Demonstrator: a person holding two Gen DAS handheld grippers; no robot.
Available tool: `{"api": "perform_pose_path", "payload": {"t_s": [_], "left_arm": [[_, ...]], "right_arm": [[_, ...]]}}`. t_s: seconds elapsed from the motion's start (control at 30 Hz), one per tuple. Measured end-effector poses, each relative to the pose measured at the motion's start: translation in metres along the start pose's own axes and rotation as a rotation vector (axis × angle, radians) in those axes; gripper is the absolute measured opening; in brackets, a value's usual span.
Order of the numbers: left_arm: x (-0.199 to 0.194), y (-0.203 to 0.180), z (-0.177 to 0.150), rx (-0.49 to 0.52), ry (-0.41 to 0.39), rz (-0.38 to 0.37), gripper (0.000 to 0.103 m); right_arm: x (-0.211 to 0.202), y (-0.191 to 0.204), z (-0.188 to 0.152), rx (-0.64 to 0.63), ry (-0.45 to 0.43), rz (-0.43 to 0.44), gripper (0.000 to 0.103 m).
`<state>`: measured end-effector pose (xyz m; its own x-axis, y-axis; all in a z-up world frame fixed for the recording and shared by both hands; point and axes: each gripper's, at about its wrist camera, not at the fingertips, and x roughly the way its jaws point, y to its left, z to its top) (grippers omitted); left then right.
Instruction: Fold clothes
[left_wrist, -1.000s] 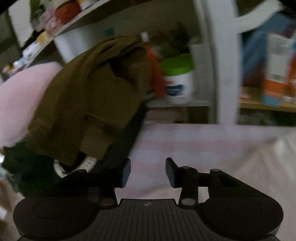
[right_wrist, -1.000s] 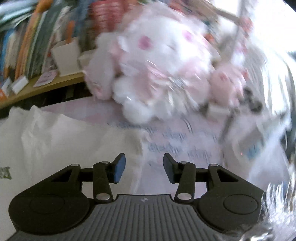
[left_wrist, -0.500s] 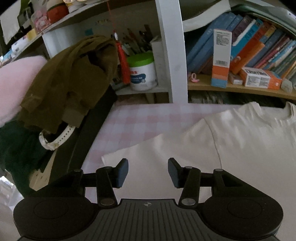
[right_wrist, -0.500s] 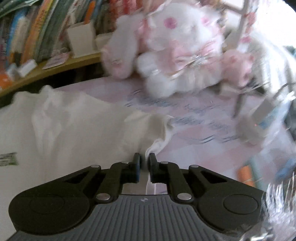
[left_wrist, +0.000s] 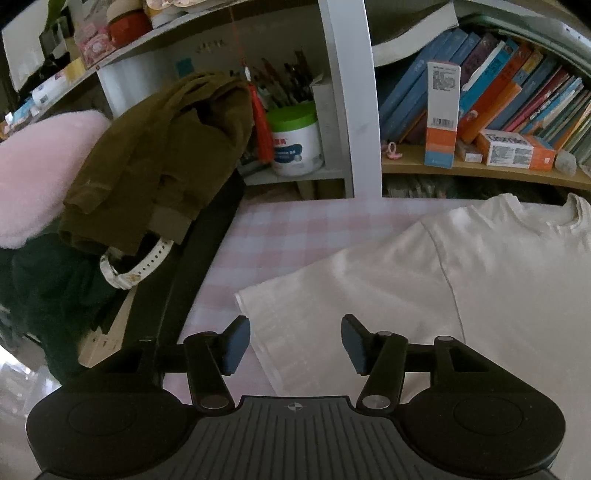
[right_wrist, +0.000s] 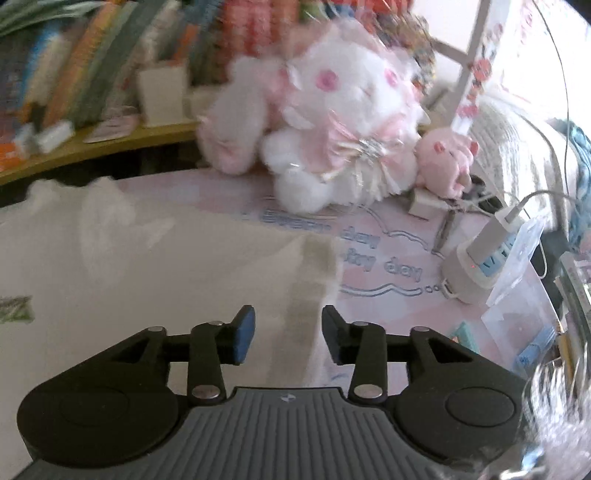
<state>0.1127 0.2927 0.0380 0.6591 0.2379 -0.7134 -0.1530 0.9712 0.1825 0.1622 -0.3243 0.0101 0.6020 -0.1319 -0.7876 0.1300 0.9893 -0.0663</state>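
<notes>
A white T-shirt (left_wrist: 461, 280) lies flat on the pink checked tabletop (left_wrist: 280, 229). In the left wrist view its left sleeve hem runs between the fingers of my left gripper (left_wrist: 294, 341), whose jaws are opening and hover over the sleeve without pressing it. In the right wrist view the same white T-shirt (right_wrist: 129, 266) spreads left, and its right sleeve edge lies under my right gripper (right_wrist: 288, 334). Those jaws are opening too, and the pads stand apart from the cloth.
An olive garment (left_wrist: 159, 158) hangs over a black chair back at left, with a white watch (left_wrist: 133, 266) below. Bookshelves (left_wrist: 498, 110) line the back. White and pink plush toys (right_wrist: 332, 122), a charger (right_wrist: 487, 251) and cables crowd the right side.
My left gripper swung right from the olive garment to the shirt's left sleeve, widening. My right gripper pinched shut at the right sleeve half a second ago and has since let go.
</notes>
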Motion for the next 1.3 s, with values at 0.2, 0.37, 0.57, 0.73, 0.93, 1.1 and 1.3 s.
{"api": "perform_pose_path", "payload": {"t_s": [0.2, 0.37, 0.57, 0.73, 0.93, 1.1, 1.3], "left_arm": [[0.006, 0.006, -0.007, 0.023, 0.001, -0.044, 0.056], [0.019, 0.009, -0.015, 0.047, -0.002, -0.095, 0.056], [0.052, 0.018, -0.017, 0.001, 0.046, -0.104, 0.055], [0.082, 0.038, -0.019, -0.152, 0.087, -0.087, 0.055], [0.086, 0.044, -0.021, -0.242, 0.056, -0.090, 0.007], [0.094, 0.049, -0.014, -0.225, 0.043, -0.066, 0.007], [0.109, 0.063, -0.001, -0.218, 0.064, -0.066, 0.007]], "right_arm": [[-0.065, 0.044, -0.041, -0.022, -0.035, 0.097, 0.051], [-0.104, 0.090, -0.090, -0.068, -0.012, 0.124, 0.052], [-0.120, 0.127, -0.141, -0.045, 0.052, 0.112, 0.052], [-0.127, 0.150, -0.165, -0.064, 0.063, 0.057, 0.052], [-0.126, 0.157, -0.178, -0.030, 0.075, 0.023, 0.052], [-0.125, 0.161, -0.179, 0.002, 0.061, 0.021, 0.053], [-0.122, 0.169, -0.176, -0.022, 0.044, 0.033, 0.054]]}}
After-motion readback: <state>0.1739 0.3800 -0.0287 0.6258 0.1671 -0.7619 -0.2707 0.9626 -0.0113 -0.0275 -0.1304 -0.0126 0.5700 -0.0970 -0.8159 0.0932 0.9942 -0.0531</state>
